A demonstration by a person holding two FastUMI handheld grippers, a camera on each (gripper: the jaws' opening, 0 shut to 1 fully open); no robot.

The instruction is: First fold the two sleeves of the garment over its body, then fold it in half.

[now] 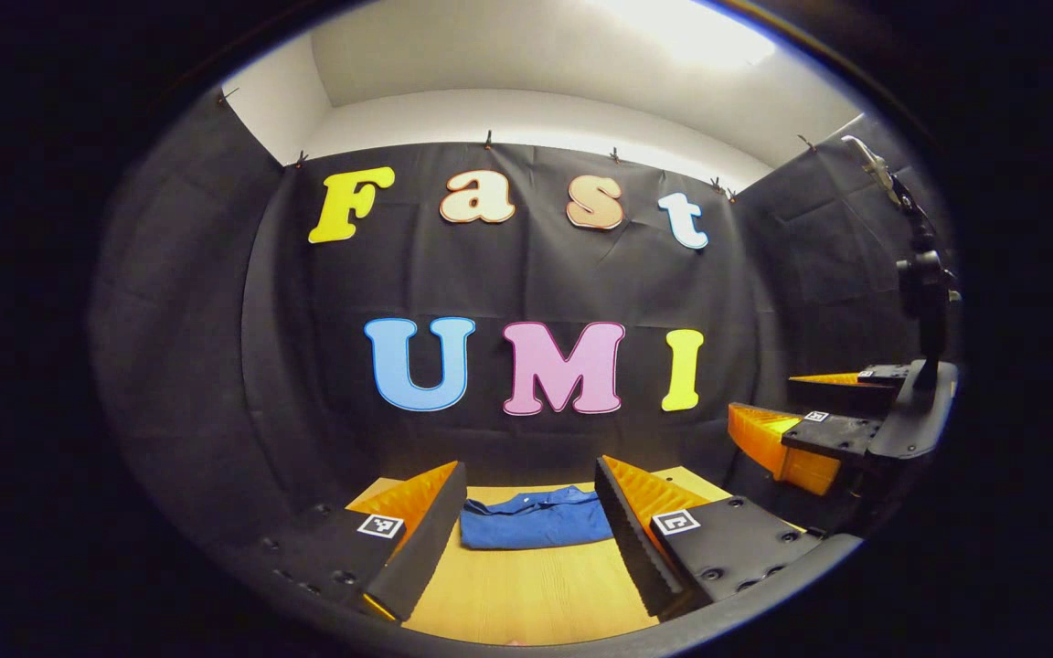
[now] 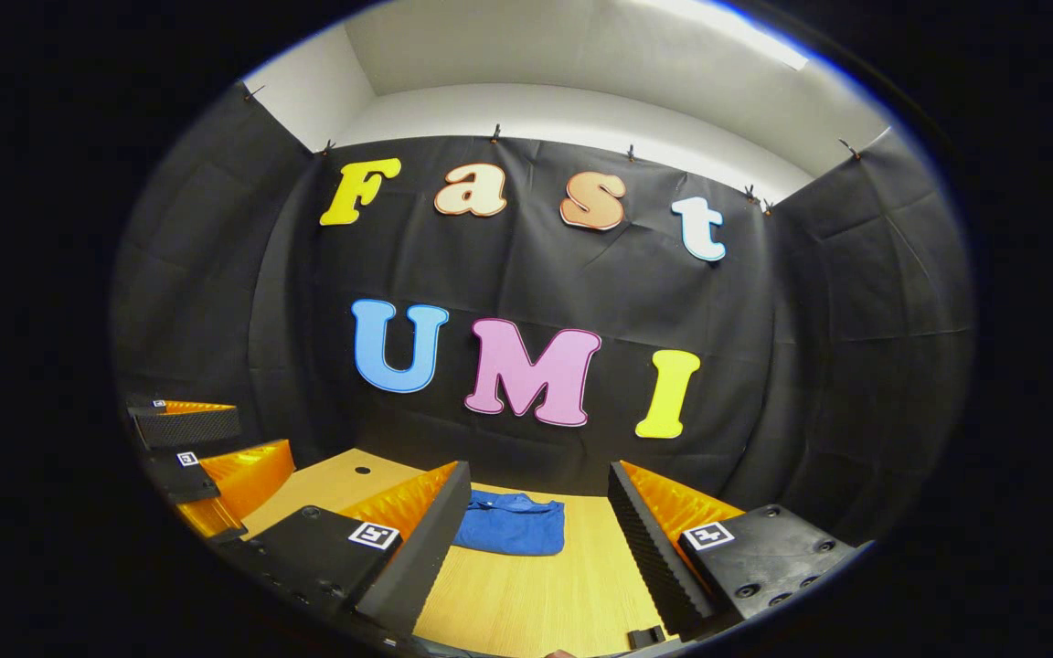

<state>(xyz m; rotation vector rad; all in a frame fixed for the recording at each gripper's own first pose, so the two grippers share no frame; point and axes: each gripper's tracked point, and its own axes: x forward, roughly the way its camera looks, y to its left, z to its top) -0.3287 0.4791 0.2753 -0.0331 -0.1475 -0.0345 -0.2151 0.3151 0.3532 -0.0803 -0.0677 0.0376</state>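
Nearest in the left gripper view, the left gripper (image 1: 526, 539) holds its two ridged fingers spread wide with nothing between them but open air and the pale wooden tabletop (image 1: 526, 594) below; in the right gripper view the right gripper (image 2: 536, 539) stands the same way, fingers parted and empty, raised above the same board. Beyond the fingertips in both views lies the blue fabric garment (image 1: 536, 519), flat on the table toward its far edge, showing as a compact, roughly rectangular bundle with no sleeve sticking out to either side that I can make out; a collar-like ridge seems to run along its far side, though it is too small to be sure. Judging by that tidy shape, the sleeve folds and the halving look done, and the step in hand reads as the hands drawn clear of the finished work; if any fold is still owed, the next move calls for both grippers to drop forward and down to the near hem, since each hangs well apart from the cloth. The garment sits ahead and between the left gripper's fingers, and ahead but nearer the left finger of the right one (image 2: 510, 524). Farther off, the other gripper shows at the side of each view; behind all, the black cloth wall (image 1: 536, 292).
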